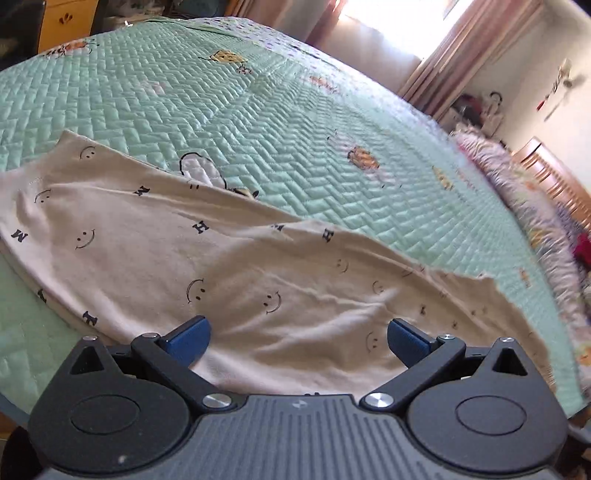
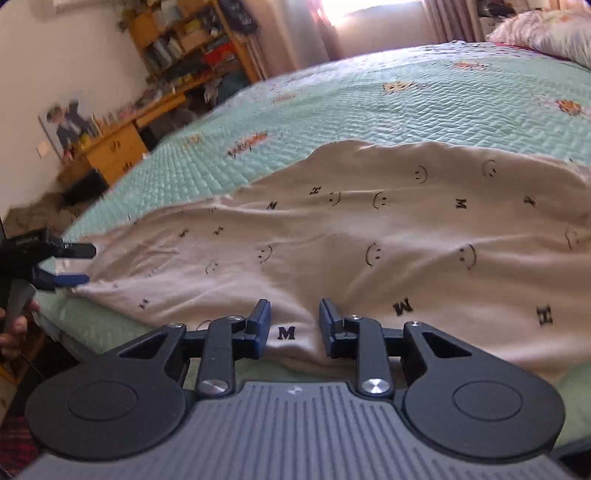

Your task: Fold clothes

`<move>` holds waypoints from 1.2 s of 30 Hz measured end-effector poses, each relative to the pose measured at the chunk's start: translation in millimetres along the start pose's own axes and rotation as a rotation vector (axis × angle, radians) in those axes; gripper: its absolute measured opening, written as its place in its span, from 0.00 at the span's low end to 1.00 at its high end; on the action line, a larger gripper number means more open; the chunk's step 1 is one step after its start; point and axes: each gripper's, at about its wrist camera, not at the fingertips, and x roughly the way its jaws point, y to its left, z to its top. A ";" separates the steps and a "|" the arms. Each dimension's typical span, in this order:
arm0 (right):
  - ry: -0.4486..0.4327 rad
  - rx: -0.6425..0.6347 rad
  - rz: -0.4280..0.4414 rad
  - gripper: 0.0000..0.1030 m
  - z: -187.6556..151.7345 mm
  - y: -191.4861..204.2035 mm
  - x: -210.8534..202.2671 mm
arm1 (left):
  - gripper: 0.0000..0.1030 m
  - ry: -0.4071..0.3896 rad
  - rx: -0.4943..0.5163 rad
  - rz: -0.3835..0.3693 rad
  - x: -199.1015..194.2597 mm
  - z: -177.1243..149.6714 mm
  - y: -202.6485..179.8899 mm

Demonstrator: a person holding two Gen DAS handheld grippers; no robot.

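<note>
A beige garment (image 1: 229, 258) printed with smiley faces and letters lies spread across the near part of the bed, wrinkled. In the left wrist view my left gripper (image 1: 297, 339) is wide open, its blue fingertips (image 1: 188, 338) just above the cloth near its front edge. The right wrist view shows the same garment (image 2: 369, 229). There my right gripper (image 2: 294, 325) is open with a narrow gap, and a raised fold of the near hem marked "M" sits between its fingers. The left gripper (image 2: 79, 265) shows at the far left, open at the cloth's end.
The mint quilted bedspread (image 1: 258, 122) covers the bed beyond the garment. A floral pillow (image 2: 546, 29) lies at the head. A wooden desk and shelves (image 2: 122, 144) stand past the left side. A hand (image 2: 14, 328) holds the left gripper's handle.
</note>
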 end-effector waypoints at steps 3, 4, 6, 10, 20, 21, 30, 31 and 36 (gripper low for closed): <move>0.019 0.014 -0.006 0.31 6.8 3.5 -3.7 | 0.99 -0.024 -0.031 -0.025 -6.6 3.1 6.1; 0.021 0.008 -0.006 0.31 10.0 7.1 -4.2 | 0.99 -0.032 -0.042 -0.034 -8.8 4.2 8.2; 0.017 -0.021 0.012 0.31 18.8 17.8 -3.2 | 0.99 -0.048 -0.062 -0.050 -13.2 6.3 12.2; 0.021 -0.120 0.068 0.32 35.2 49.4 9.3 | 0.99 -0.085 -0.106 -0.081 -22.5 10.1 21.3; 0.037 -0.583 0.266 0.57 40.3 196.6 71.4 | 0.99 -0.349 -0.375 -0.143 -85.9 10.5 94.8; 0.025 -0.649 0.286 0.57 38.2 216.7 78.5 | 0.99 -0.362 -0.397 -0.144 -90.3 8.8 101.5; -0.037 -0.997 0.327 0.57 13.3 348.6 150.7 | 0.99 -0.497 -0.572 -0.184 -111.6 -9.4 148.7; -0.040 -1.020 0.327 0.57 10.9 357.5 157.2 | 0.99 -0.515 -0.586 -0.181 -114.1 -10.4 153.5; -0.061 -1.096 0.339 0.56 3.5 396.0 179.4 | 0.99 -0.562 -0.665 -0.194 -121.2 -14.1 180.2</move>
